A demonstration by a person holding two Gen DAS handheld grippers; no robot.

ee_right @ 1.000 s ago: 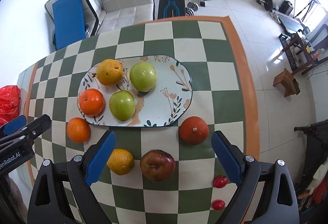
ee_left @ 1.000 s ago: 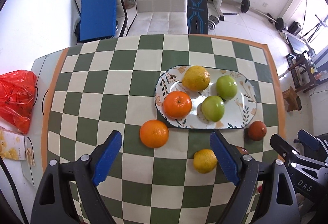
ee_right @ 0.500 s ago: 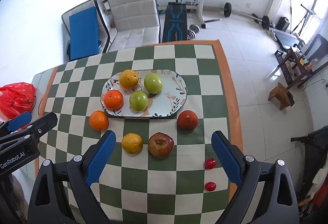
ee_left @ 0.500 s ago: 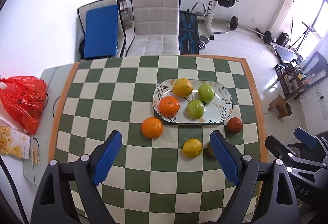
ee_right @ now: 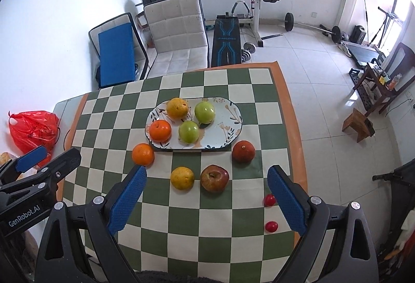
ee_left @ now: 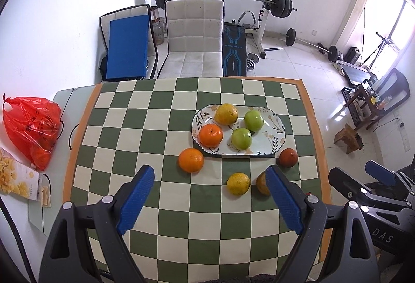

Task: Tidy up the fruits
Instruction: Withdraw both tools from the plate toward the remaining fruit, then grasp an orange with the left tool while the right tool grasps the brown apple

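Observation:
A floral oval plate [ee_right: 223, 138] [ee_left: 272, 143] on the checked tablecloth holds a yellow citrus [ee_right: 177, 108], an orange [ee_right: 160, 130] and two green apples [ee_right: 205, 112] [ee_right: 188, 131]. In front of it on the cloth lie an orange [ee_right: 143, 154] [ee_left: 191, 160], a yellow citrus [ee_right: 182, 178] [ee_left: 238, 183], a red apple [ee_right: 214, 177], a dark red-orange fruit [ee_right: 243, 151] [ee_left: 288, 157] and two small red fruits [ee_right: 269, 200] [ee_right: 271, 226]. My left gripper [ee_left: 210, 180] and my right gripper [ee_right: 207, 179] hang high above the table, both open and empty.
A red plastic bag [ee_left: 33, 125] and a snack box [ee_left: 18, 180] lie off the cloth at the left. Behind the table stand a white chair [ee_left: 194, 34], a blue-padded chair [ee_left: 127, 47] and a weight bench with barbell [ee_left: 233, 52]. A wooden stool [ee_right: 358, 125] stands on the floor right.
Both grippers have risen and drawn back from the table, so the plate and fruits look smaller and more of the room shows. No fruit has moved.

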